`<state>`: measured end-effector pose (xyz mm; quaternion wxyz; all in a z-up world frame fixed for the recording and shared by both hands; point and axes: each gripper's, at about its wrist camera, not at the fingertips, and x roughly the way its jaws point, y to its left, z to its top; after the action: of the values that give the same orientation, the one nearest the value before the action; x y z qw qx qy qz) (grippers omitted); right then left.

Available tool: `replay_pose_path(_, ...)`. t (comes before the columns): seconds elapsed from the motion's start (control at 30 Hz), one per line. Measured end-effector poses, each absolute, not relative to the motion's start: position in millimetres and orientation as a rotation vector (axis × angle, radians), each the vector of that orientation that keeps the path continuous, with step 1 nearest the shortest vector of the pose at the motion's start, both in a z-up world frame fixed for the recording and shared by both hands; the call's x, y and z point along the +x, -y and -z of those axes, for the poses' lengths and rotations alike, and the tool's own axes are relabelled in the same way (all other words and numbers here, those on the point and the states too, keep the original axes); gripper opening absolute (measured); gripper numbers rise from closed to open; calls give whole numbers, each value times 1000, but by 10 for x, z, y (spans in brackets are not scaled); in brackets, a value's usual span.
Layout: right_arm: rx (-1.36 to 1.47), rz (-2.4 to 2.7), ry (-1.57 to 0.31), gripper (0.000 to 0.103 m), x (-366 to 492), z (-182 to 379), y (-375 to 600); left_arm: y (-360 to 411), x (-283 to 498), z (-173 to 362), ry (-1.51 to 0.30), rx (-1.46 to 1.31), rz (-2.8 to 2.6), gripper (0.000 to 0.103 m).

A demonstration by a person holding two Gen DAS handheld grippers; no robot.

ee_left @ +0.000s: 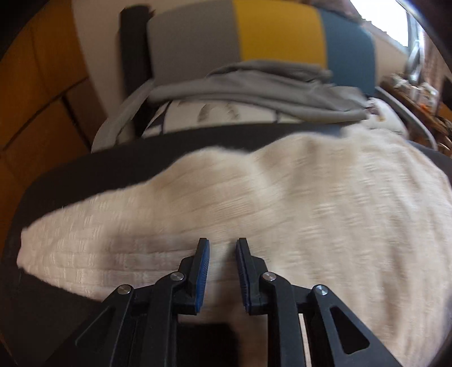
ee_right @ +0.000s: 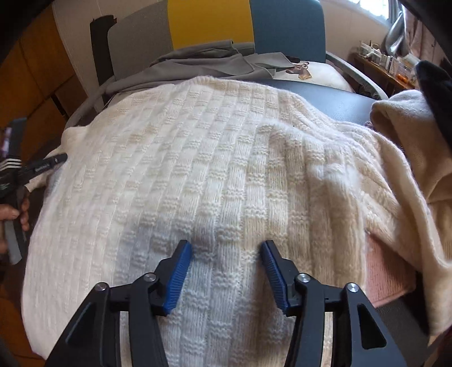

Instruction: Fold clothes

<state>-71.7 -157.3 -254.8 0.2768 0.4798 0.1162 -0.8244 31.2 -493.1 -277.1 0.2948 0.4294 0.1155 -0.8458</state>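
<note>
A cream knitted sweater (ee_left: pixel 254 203) lies spread over the dark table (ee_left: pixel 113 166). In the left wrist view my left gripper (ee_left: pixel 222 242) hovers over the sweater's near part. Its blue pads stand a narrow gap apart and hold nothing. The picture there is blurred. In the right wrist view the sweater (ee_right: pixel 197 169) fills the middle, ribbed and mostly flat, bunched toward the right. My right gripper (ee_right: pixel 226 245) stands open just above it, with no fabric pinched. The left gripper's tip (ee_right: pixel 56 159) shows at the sweater's left edge, held by a hand (ee_right: pixel 14 214).
A grey garment (ee_right: pixel 203 62) lies at the table's far side, in front of a grey, yellow and blue chair back (ee_right: pixel 209 19). A beige garment (ee_right: pixel 409 146) is heaped at the right, over a pink cloth (ee_right: pixel 387 276). A cluttered shelf (ee_right: pixel 389 65) stands far right.
</note>
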Motion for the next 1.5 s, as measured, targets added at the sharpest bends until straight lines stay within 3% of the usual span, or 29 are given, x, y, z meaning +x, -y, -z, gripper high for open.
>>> replay_pose_path(0.07,1259,2204,-344,68,-677,2578,1609,4965,395,2793,-305,1146,2227,24)
replay_pose_path(0.27,1239,2188,-375,70,-676,2609,1678,5012,638,2885,-263,1119,2145,24)
replay_pose_path(0.57,1225,2174,-318,75,-760,2607,1631,4983,755,2680,-345,1122,2102,23)
replay_pose_path(0.73,1234,2132,33,72,-761,2391,1058,4357,919,2286,-431,1009,2299,23)
replay_pose_path(0.97,1233,2304,505,73,-700,2157,-701,3026,753,2325,-456,1228,2678,23)
replay_pose_path(1.13,1251,2385,880,73,-696,2301,-1918,2049,516,2422,-244,1345,2840,23)
replay_pose_path(1.3,1197,2406,1059,73,-774,2478,-2367,1510,377,2542,-24,1394,2847,23)
replay_pose_path(1.5,1174,2365,1119,72,-978,2623,-2372,1462,454,2719,-9,1390,2804,24)
